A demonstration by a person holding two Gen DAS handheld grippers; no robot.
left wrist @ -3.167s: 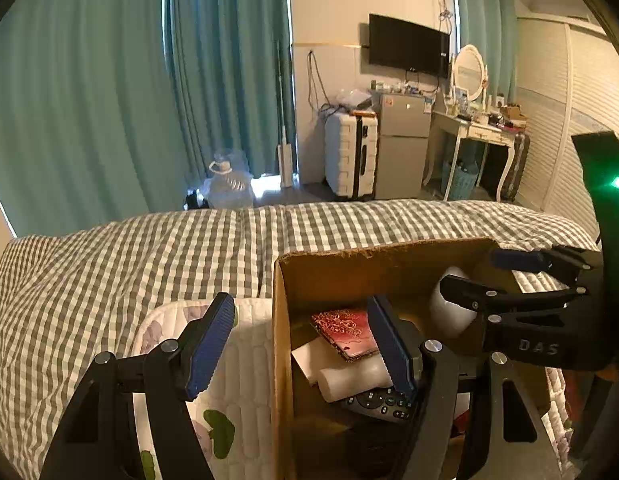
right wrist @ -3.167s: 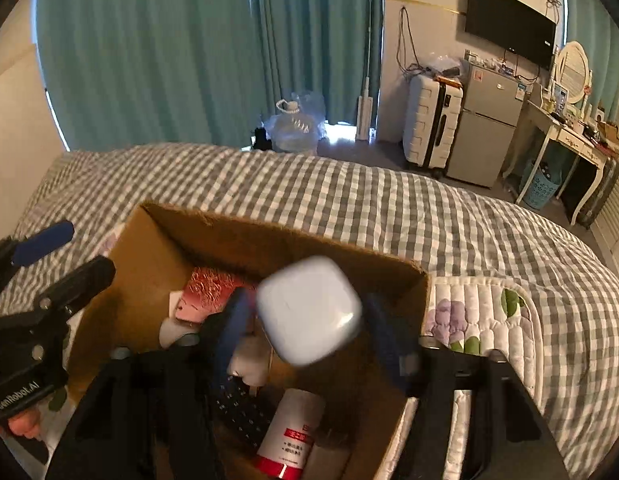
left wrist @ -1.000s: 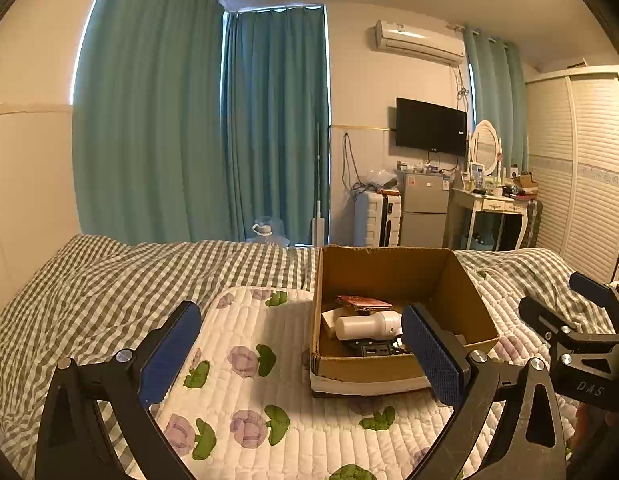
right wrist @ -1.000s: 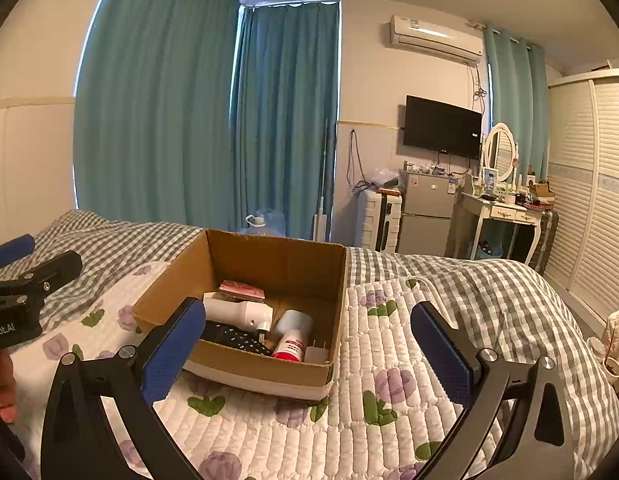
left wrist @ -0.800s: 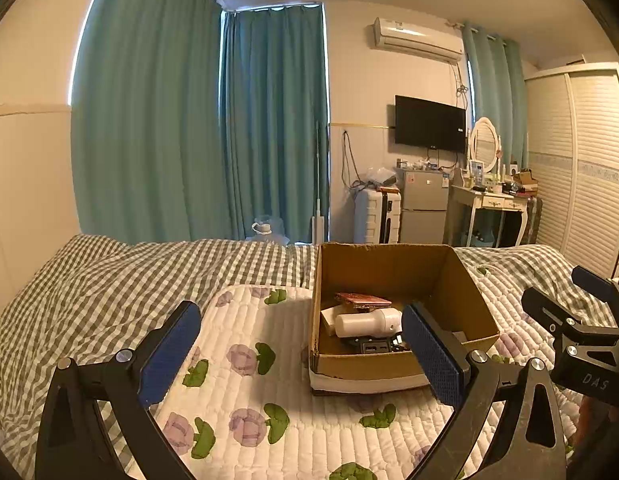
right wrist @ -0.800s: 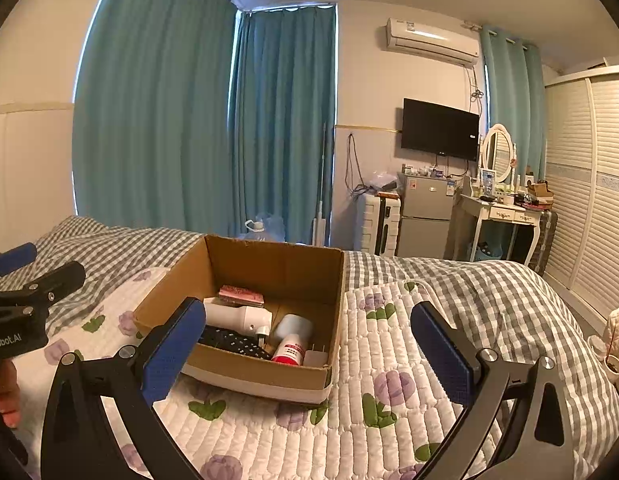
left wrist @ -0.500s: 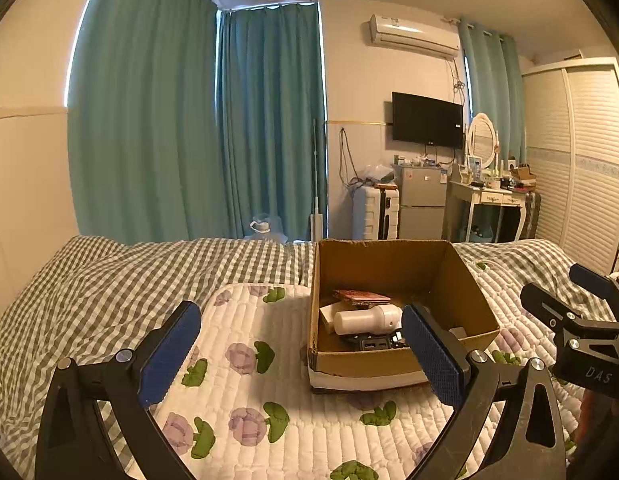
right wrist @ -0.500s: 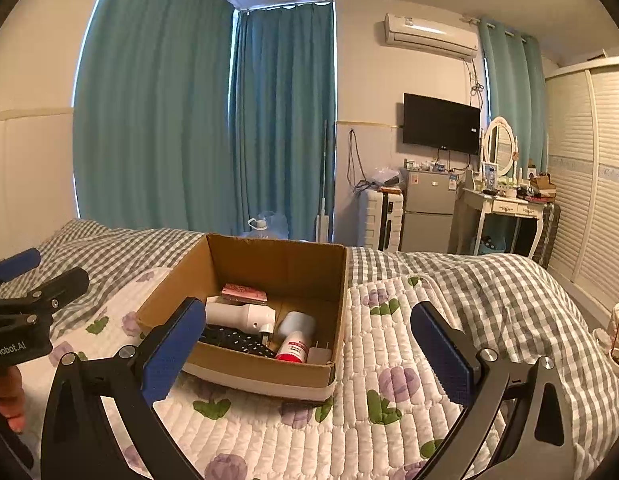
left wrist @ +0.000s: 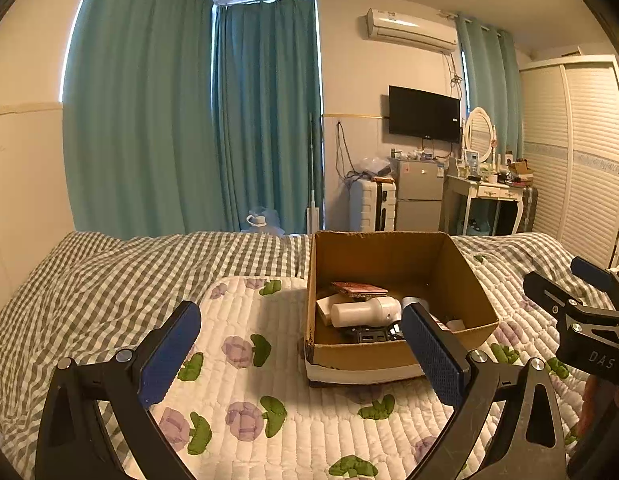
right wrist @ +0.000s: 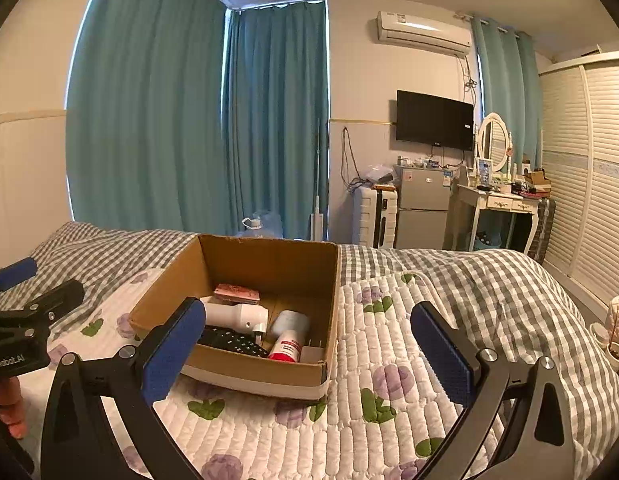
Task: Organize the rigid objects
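Note:
An open cardboard box [left wrist: 389,356] [right wrist: 245,374] sits on a floral quilted mat on the bed. Inside it lie a white cylinder [left wrist: 365,312] [right wrist: 233,314], a red patterned flat item [left wrist: 359,289] [right wrist: 235,293], a black remote [right wrist: 229,342] and a red-and-white bottle [right wrist: 285,346]. My left gripper [left wrist: 301,352] is open and empty, held back from the box's near side. My right gripper [right wrist: 309,352] is open and empty, also back from the box. Each gripper shows at the edge of the other's view.
The floral mat [left wrist: 245,392] lies over a grey checked bedspread [left wrist: 109,272]. Beyond the bed stand teal curtains [left wrist: 189,120], a white suitcase [left wrist: 371,206], a small fridge [left wrist: 419,196], a dressing table [left wrist: 489,192] and a louvred wardrobe [left wrist: 585,152].
Since 3.2 s ago both grippers have pulled back and up from the box; the white object the right gripper held is no longer in its jaws. Over the last second the views barely shift.

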